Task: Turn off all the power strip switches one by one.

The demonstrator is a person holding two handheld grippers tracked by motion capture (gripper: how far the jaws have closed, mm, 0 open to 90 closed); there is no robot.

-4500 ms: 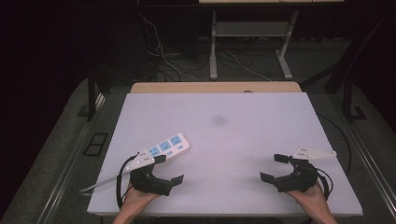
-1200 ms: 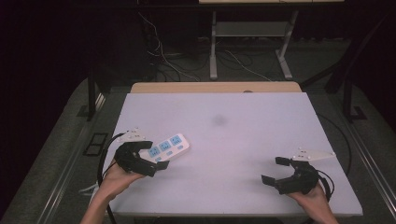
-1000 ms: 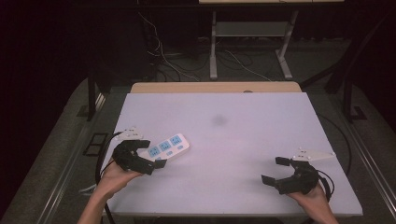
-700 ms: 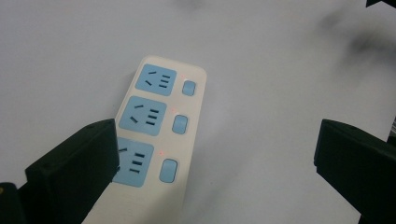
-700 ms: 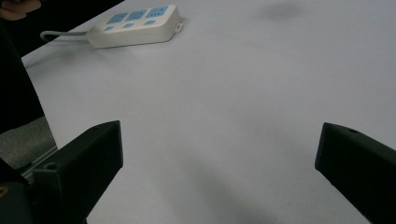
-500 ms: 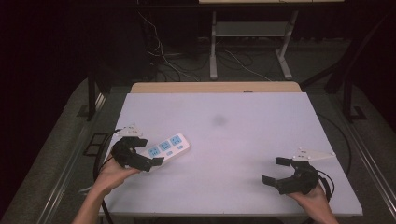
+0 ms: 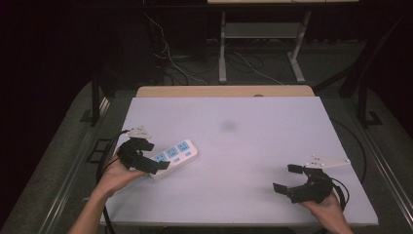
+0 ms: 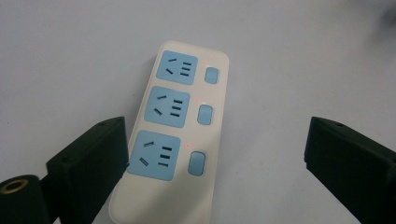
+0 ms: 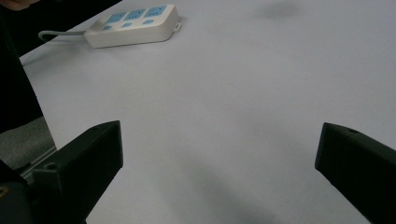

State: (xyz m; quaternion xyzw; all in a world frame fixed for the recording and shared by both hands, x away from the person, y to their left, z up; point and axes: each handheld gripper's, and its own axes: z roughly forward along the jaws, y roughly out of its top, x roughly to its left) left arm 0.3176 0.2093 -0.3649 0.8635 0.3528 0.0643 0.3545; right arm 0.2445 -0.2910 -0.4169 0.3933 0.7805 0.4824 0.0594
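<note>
Left tool (image 8: 215, 154), jaws apart and just closing, straddles the power strip (image 8: 180, 126): centre it between both jaws, then clamp squarely.

Dark room – grey floor (image 7: 63, 161), loose cables (image 7: 170, 53).
</note>
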